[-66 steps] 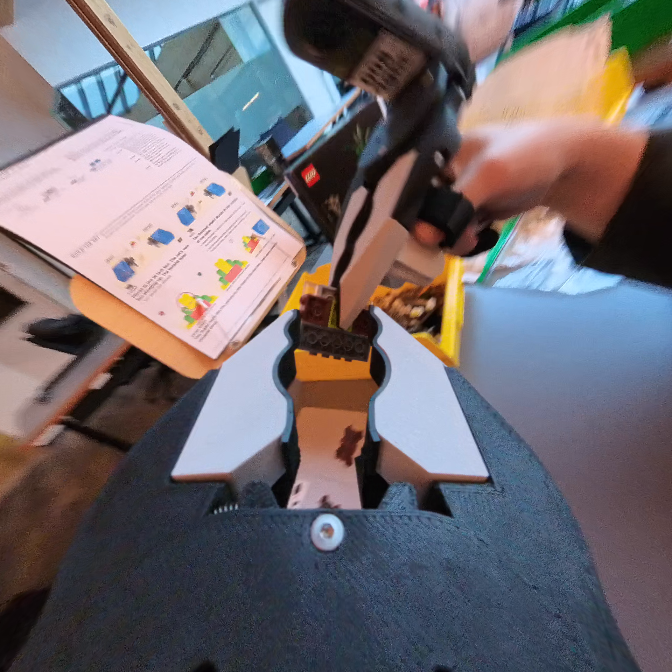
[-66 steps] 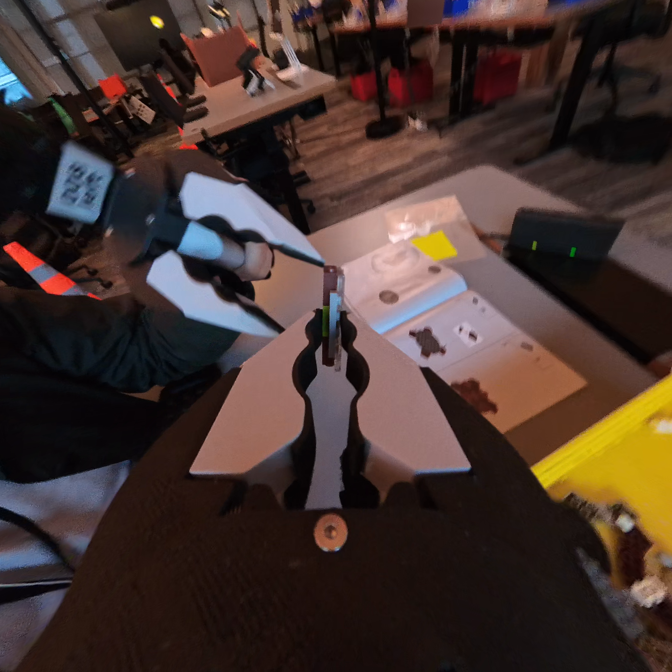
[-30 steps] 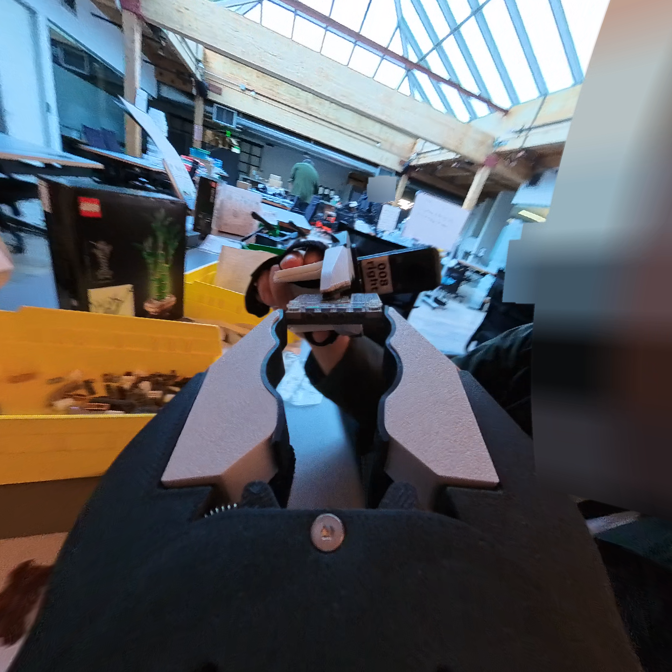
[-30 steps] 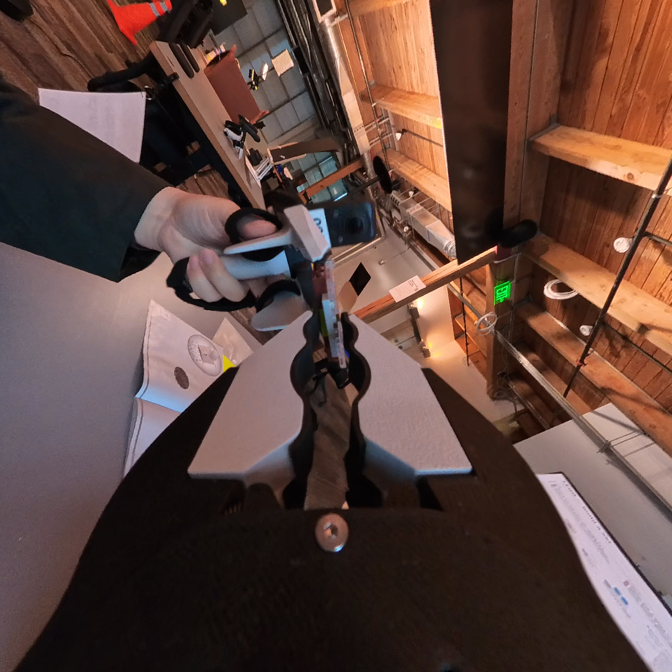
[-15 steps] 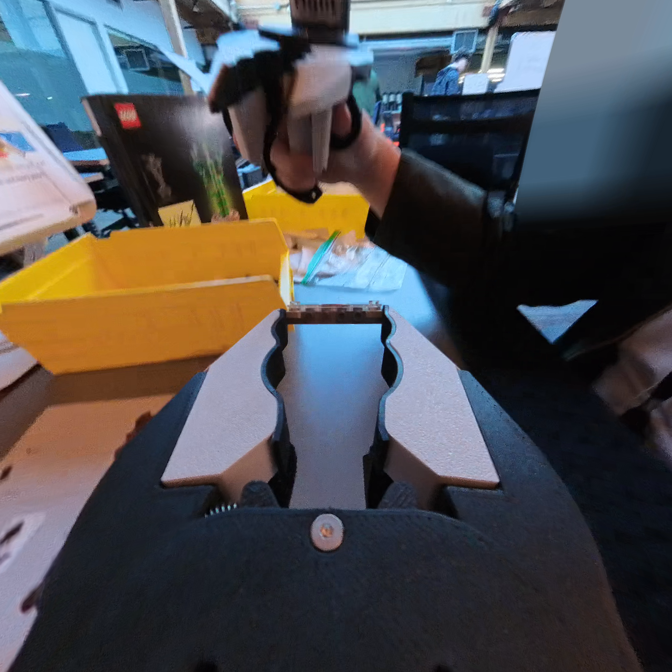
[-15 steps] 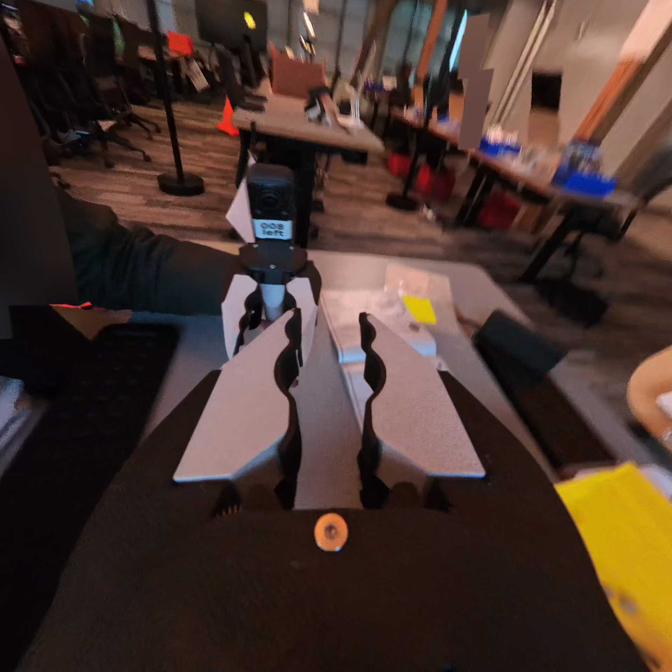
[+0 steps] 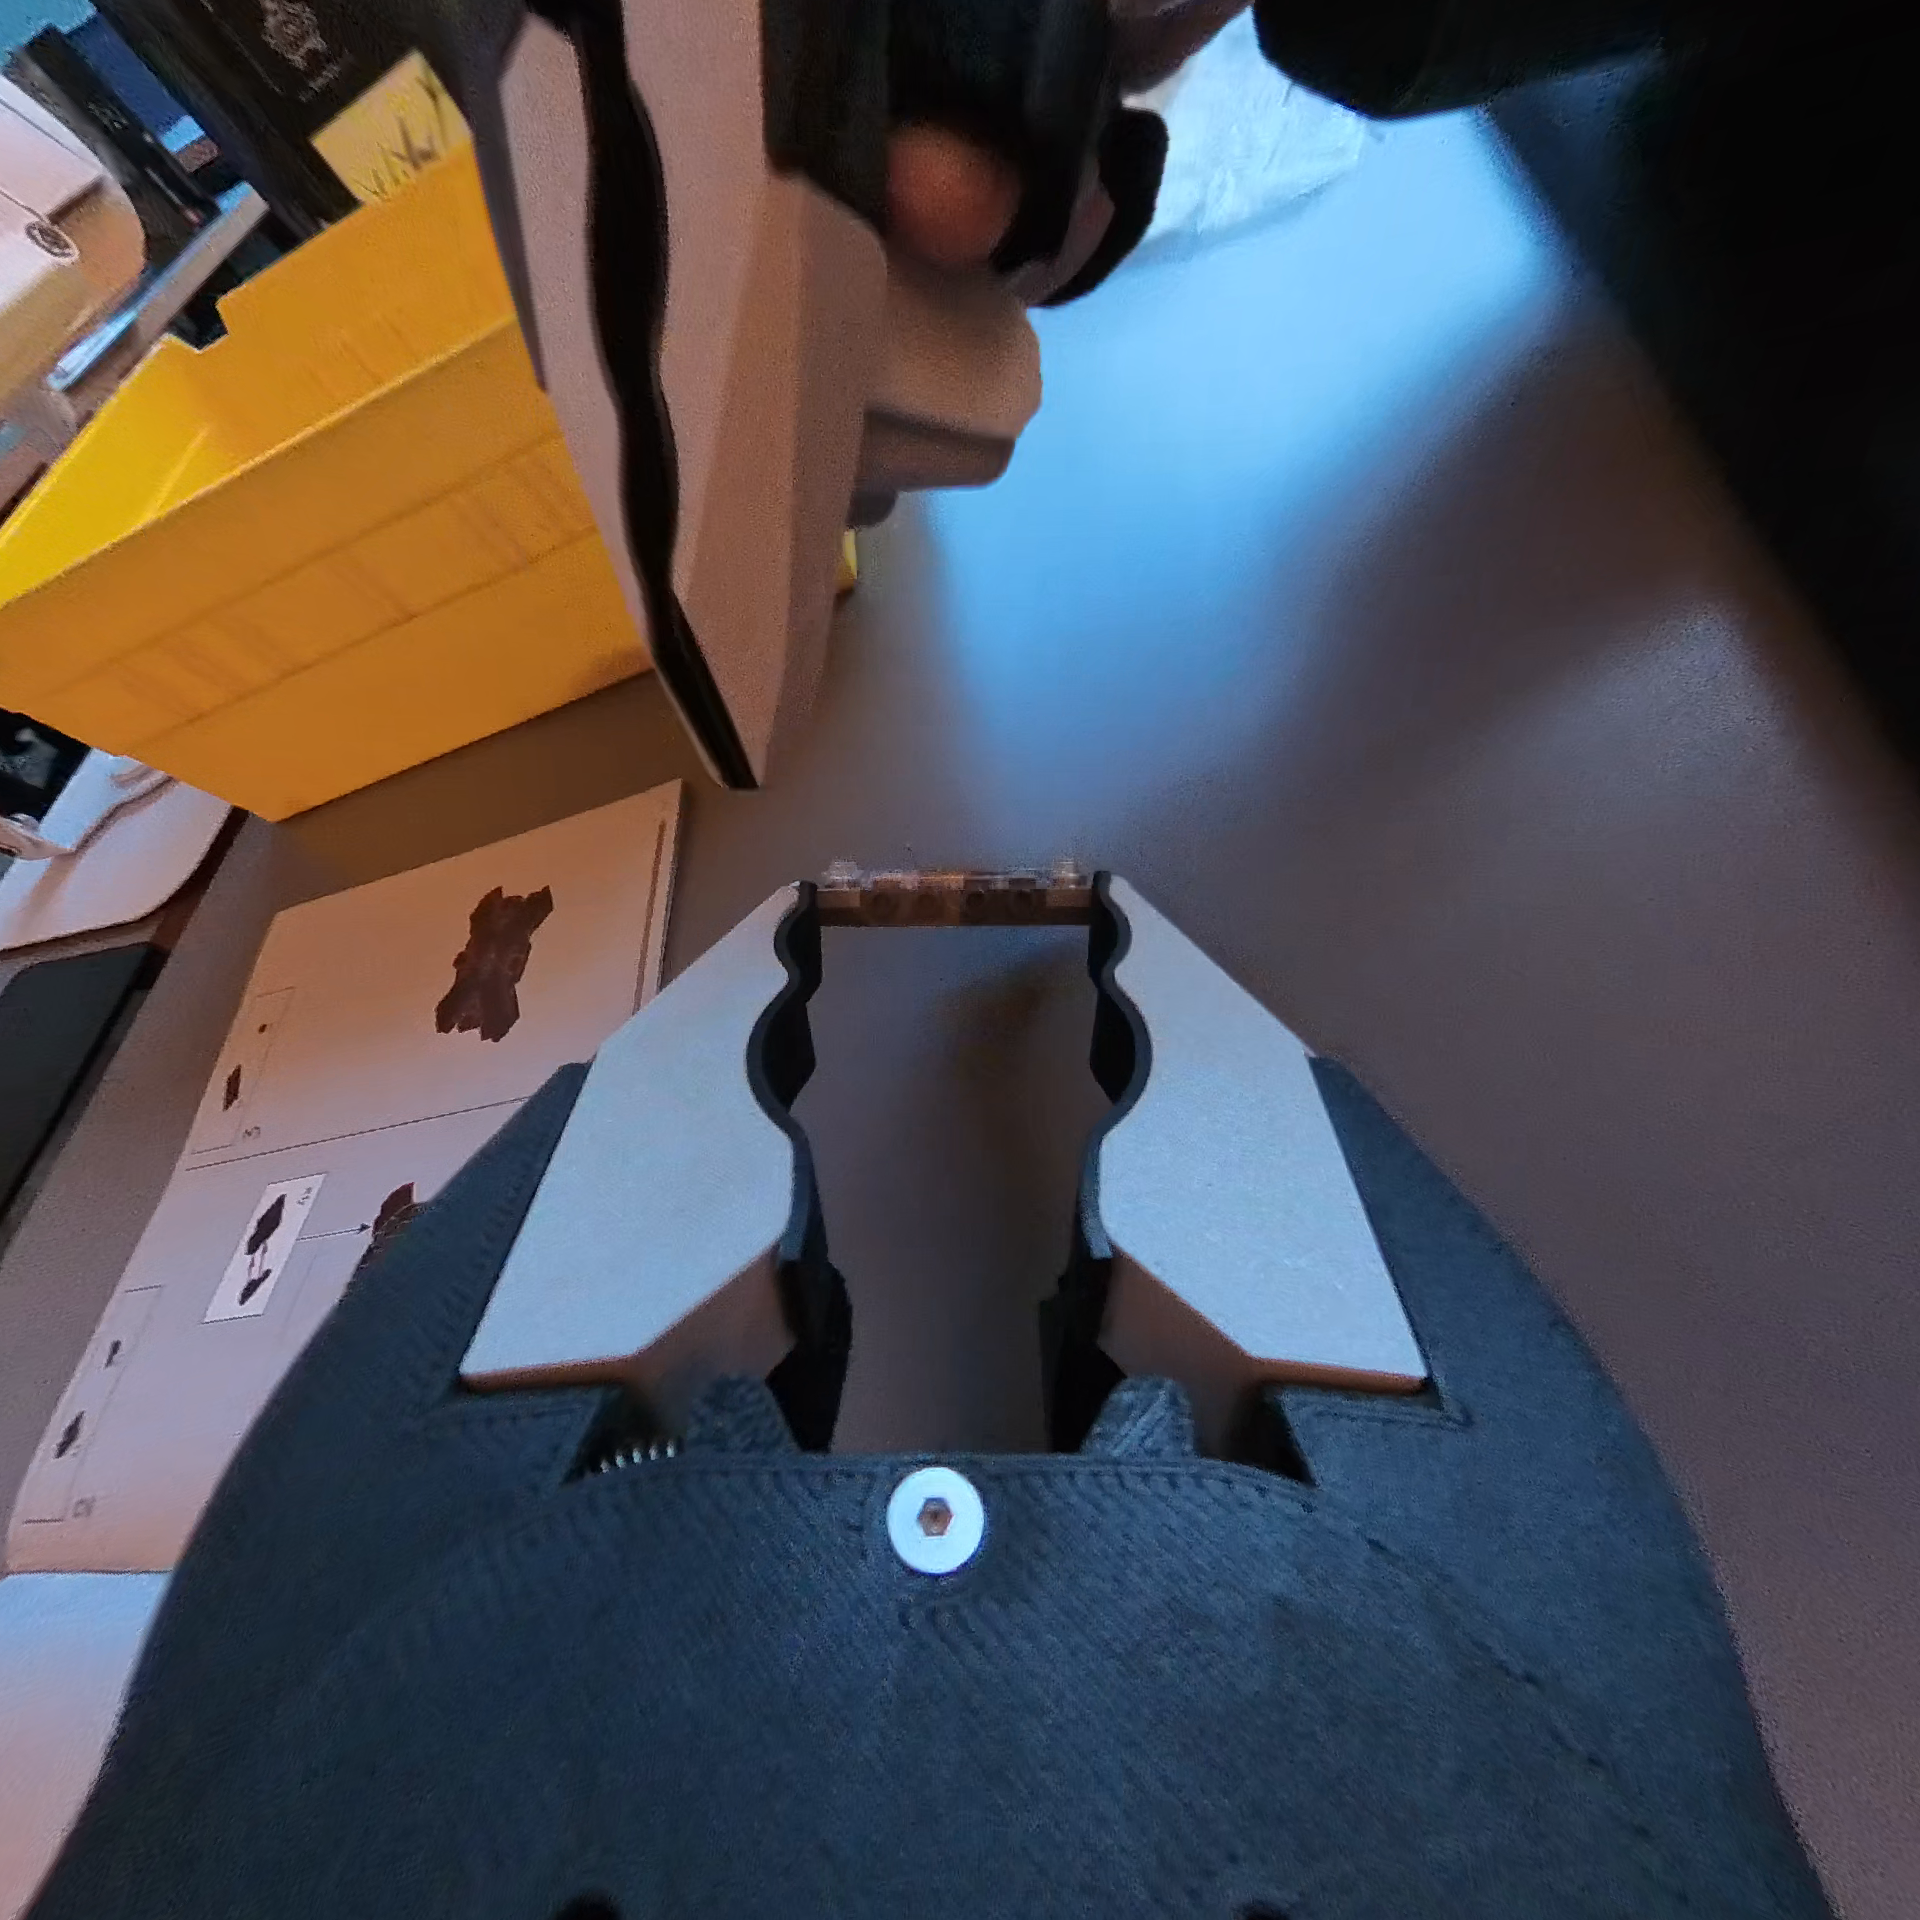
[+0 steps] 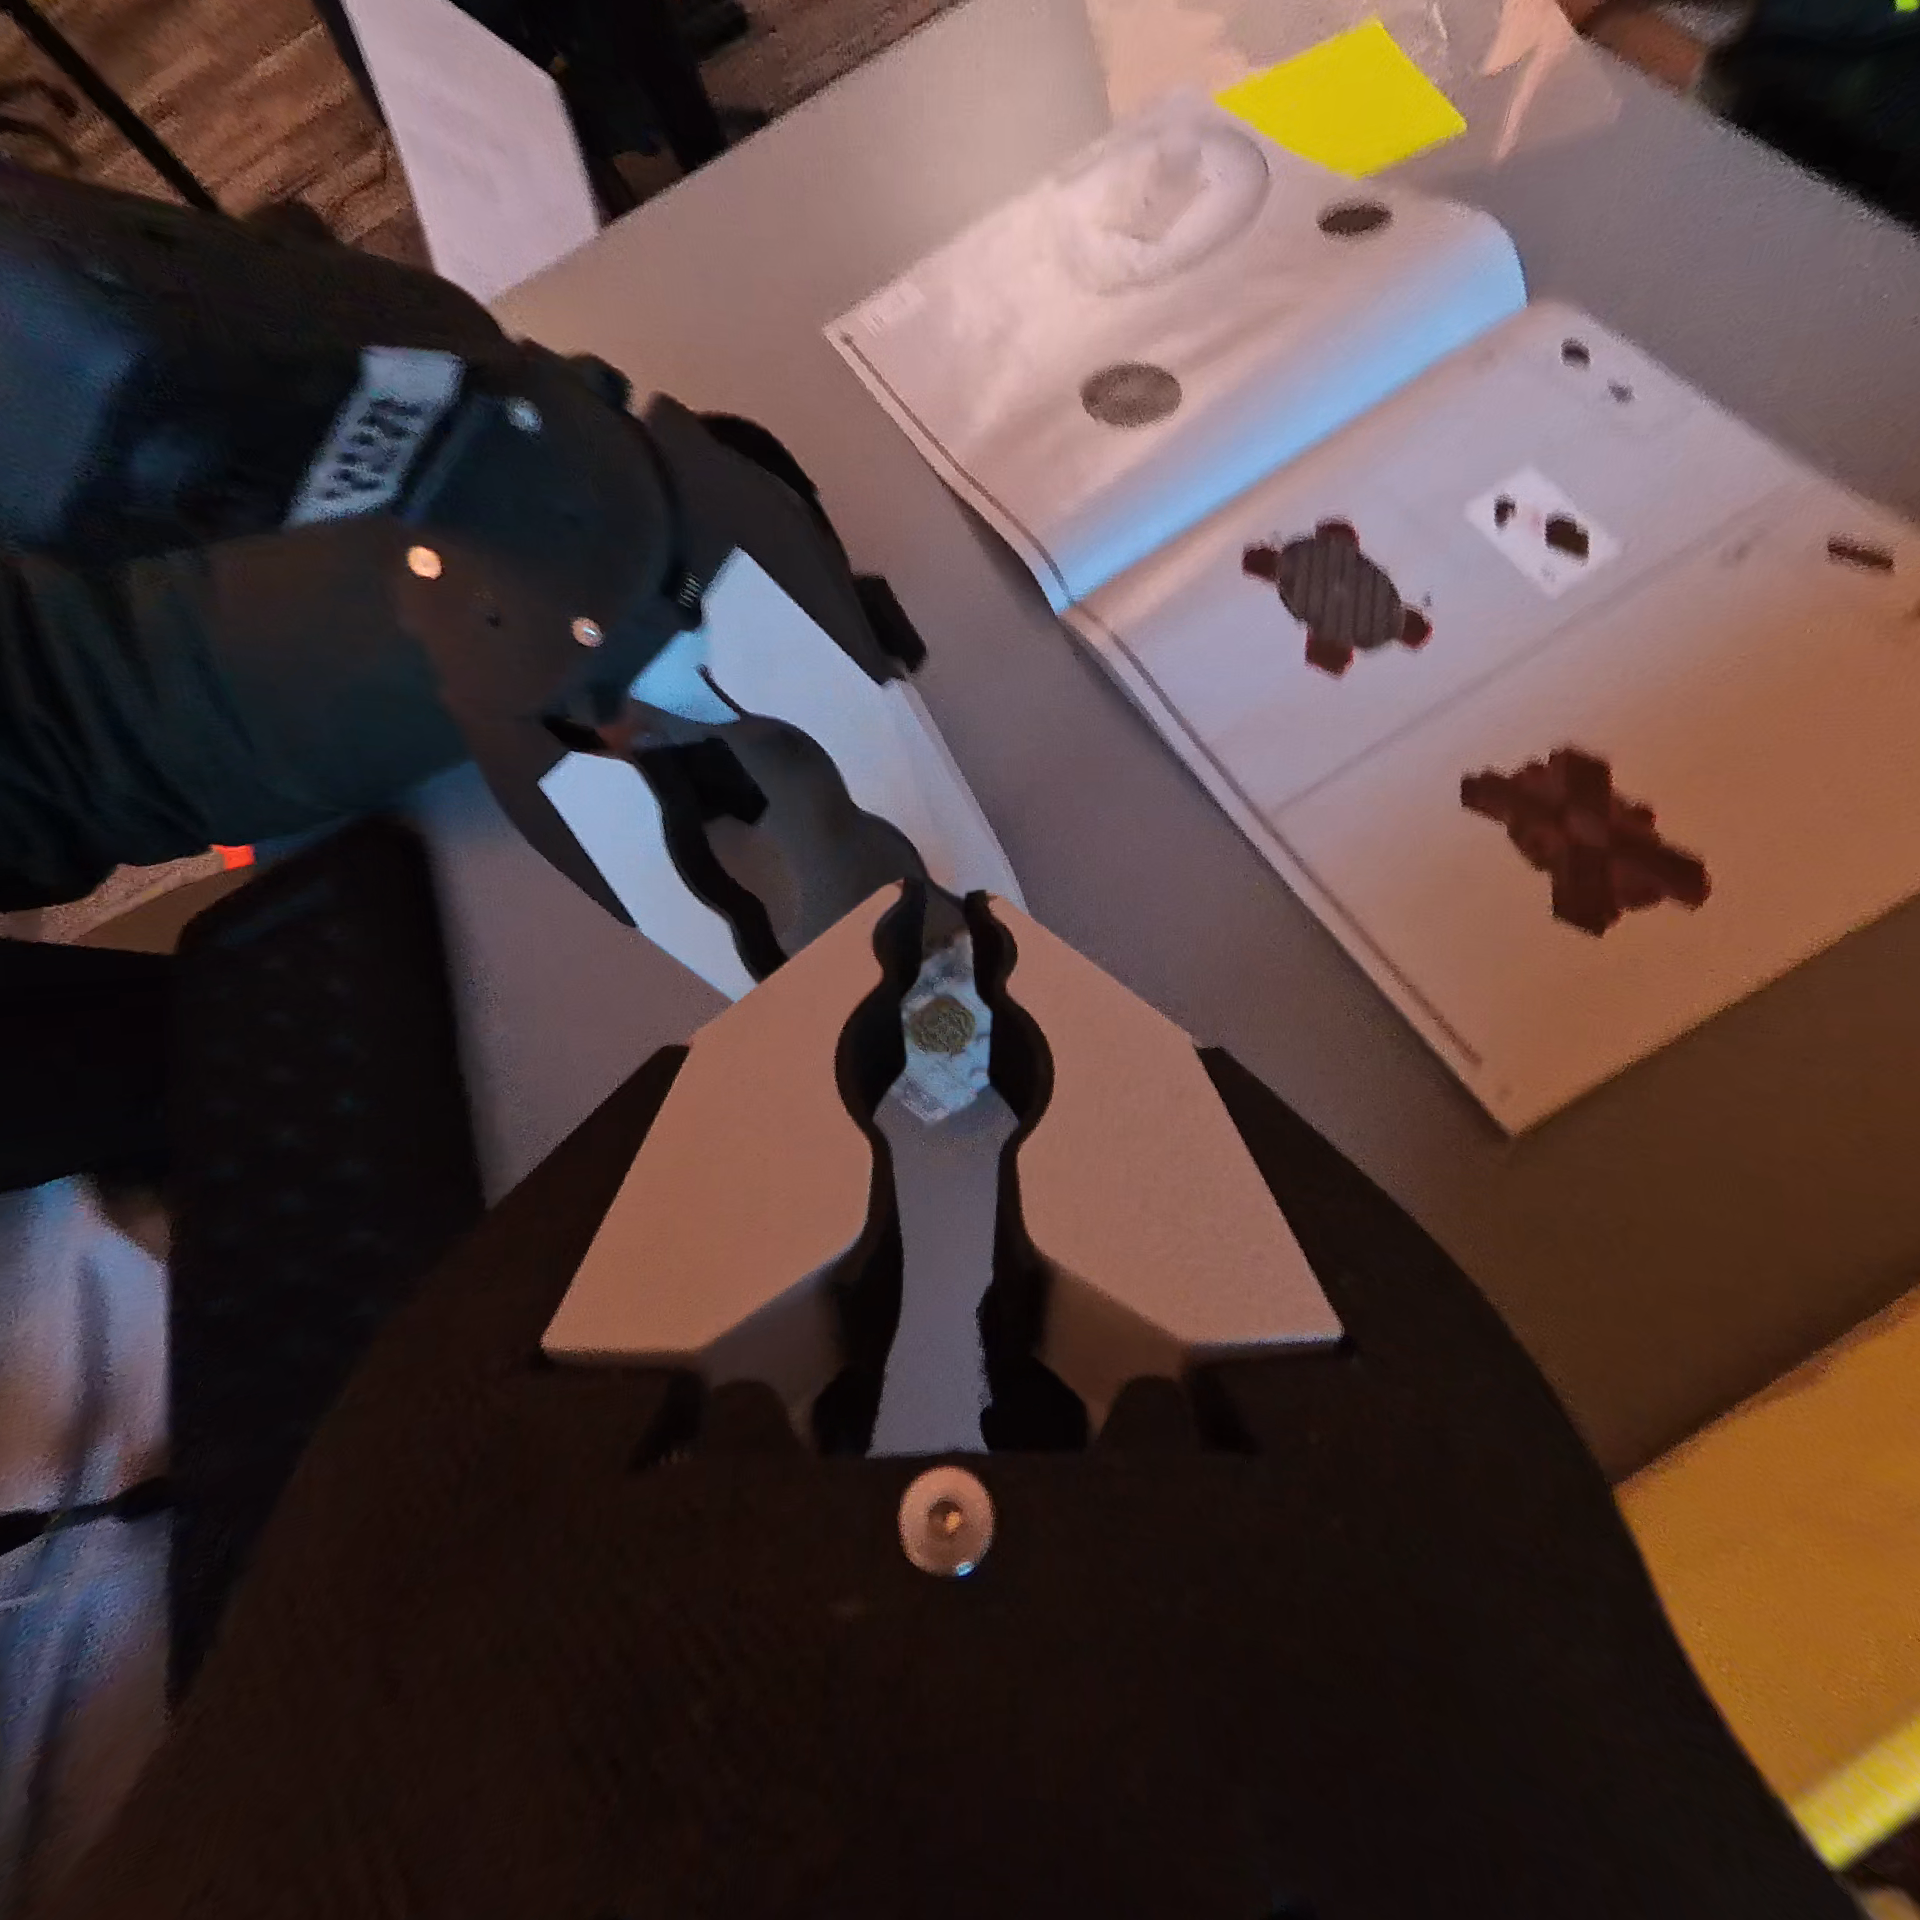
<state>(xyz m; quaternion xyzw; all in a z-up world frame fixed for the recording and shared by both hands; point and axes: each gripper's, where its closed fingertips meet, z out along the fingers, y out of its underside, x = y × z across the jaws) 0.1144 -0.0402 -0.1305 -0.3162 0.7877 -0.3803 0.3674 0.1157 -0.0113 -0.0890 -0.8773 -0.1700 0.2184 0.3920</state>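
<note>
Gripping brick plate (image 7: pixel 954 896): left tongs (image 7: pixel 951 902)

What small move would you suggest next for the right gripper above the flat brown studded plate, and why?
Probably ease the right gripper down toward the flat brown studded plate. Its fingers look closed and empty, hanging above the plate without touching it, while the left gripper clamps the plate by its ends.

Left wrist camera sitting low over the grey table (image 7: pixel 1403 935), looking forward along its fingers, right wrist camera looking steeply down from higher up, both taking in the open instruction booklet (image 7: pixel 343 1122) (image 8: pixel 1455 623), yellow bin (image 7: pixel 312 540), each other's gripper.
</note>
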